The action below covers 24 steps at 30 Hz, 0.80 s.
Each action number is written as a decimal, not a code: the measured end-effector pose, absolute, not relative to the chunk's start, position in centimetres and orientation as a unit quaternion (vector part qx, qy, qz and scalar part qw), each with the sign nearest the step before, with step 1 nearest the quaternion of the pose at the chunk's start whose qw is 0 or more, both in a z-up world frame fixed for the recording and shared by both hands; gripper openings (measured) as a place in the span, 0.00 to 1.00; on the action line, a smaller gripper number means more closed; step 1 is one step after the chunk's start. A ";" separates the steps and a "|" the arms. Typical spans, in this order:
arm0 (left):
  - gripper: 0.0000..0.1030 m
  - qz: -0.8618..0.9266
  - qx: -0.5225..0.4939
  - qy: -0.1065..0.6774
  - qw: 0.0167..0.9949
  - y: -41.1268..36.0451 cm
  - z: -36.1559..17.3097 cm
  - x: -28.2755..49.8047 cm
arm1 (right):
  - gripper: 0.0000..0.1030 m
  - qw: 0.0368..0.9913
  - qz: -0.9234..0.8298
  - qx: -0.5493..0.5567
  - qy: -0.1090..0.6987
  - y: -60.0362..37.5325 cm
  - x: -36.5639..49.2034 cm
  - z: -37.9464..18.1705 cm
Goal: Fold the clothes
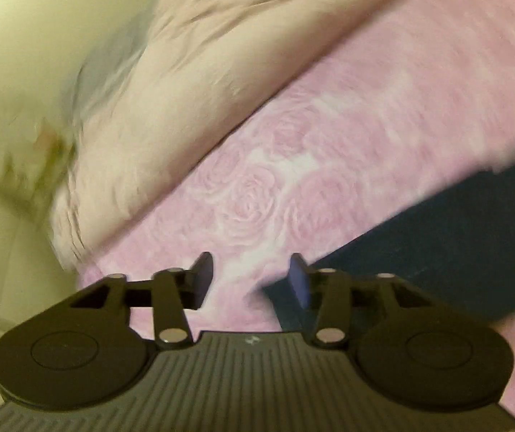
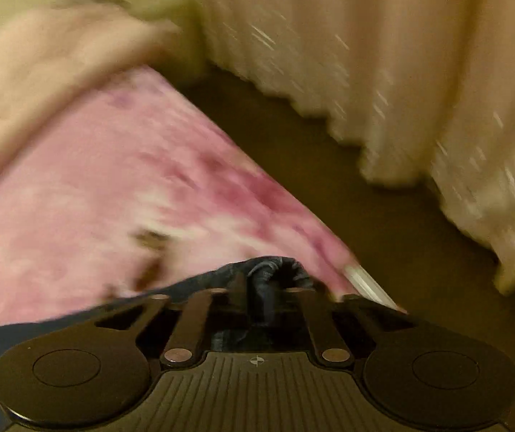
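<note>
On the pink bedspread [image 1: 329,151], soft, limp jeans [image 2: 268,277] sit bunched in the right gripper [image 2: 262,289], best held at their thick hem, while the left gripper [image 1: 252,280] hangs half-open and empty.

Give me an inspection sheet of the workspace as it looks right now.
Surface: pink rose-print bedspread, partly covered by a cream blanket.
Job's things: dark blue garment lying on the bedspread; a bunched part of it sits between the right tongs.
Clutter: nothing seen.
Grippers: left tongs open, nothing between them, over bare bedspread beside the garment's edge. Right tongs around bunched fabric; blur hides whether they press on it.
Cables: nothing seen.
Surroundings: pale curtain hanging to a dark floor beside the bed; both views motion-blurred.
</note>
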<state>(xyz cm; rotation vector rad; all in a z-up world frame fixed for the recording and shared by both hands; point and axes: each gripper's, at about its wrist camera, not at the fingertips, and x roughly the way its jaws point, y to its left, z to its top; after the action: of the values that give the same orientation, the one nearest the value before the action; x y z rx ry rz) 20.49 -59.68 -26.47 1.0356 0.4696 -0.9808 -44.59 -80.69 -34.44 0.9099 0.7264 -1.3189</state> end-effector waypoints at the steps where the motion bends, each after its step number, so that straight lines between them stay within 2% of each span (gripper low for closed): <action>1: 0.42 -0.440 0.444 0.263 0.735 -59.9 -27.0 21.4 | 0.70 0.634 -0.587 0.391 0.316 -80.6 -44.7 -34.3; 2: 0.42 -0.434 0.417 0.316 0.733 -59.7 -28.0 22.1 | 0.81 0.631 -0.597 0.384 0.314 -80.5 -44.8 -34.2; 5: 0.42 -0.406 0.320 0.466 0.718 -57.4 -31.6 24.0 | 0.81 0.626 -0.610 0.370 0.314 -80.2 -45.1 -33.8; 7: 0.41 -0.375 0.238 0.537 0.717 -55.3 -34.0 25.2 | 0.81 0.625 -0.606 0.372 0.321 -79.6 -45.4 -33.6; 11: 0.37 -0.321 0.075 0.577 0.747 -52.9 -36.8 27.1 | 0.81 0.620 -0.606 0.378 0.324 -77.9 -45.8 -33.4; 13: 0.33 -0.299 0.047 0.586 0.751 -53.1 -38.4 27.5 | 0.81 0.615 -0.612 0.385 0.315 -76.6 -46.0 -33.2; 17: 0.08 -0.325 0.139 0.521 0.777 -54.7 -38.4 25.7 | 0.81 0.610 -0.614 0.394 0.310 -74.3 -46.2 -32.8; 18: 0.05 -0.339 0.161 0.505 0.778 -54.9 -37.8 25.5 | 0.81 0.610 -0.614 0.392 0.311 -73.9 -46.3 -32.7; 22: 0.05 -0.384 0.189 0.383 0.818 -54.7 -33.6 25.6 | 0.81 0.613 -0.619 0.384 0.307 -72.5 -46.7 -31.7; 24: 0.07 -0.411 0.205 0.347 0.818 -54.3 -32.6 25.5 | 0.81 0.616 -0.621 0.383 0.299 -71.8 -47.0 -31.1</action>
<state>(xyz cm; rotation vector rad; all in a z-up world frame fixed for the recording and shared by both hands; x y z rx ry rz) 25.47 -54.33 -32.60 0.4362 0.7403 -0.8748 -47.02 -71.83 -31.05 0.8815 0.6887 -1.4298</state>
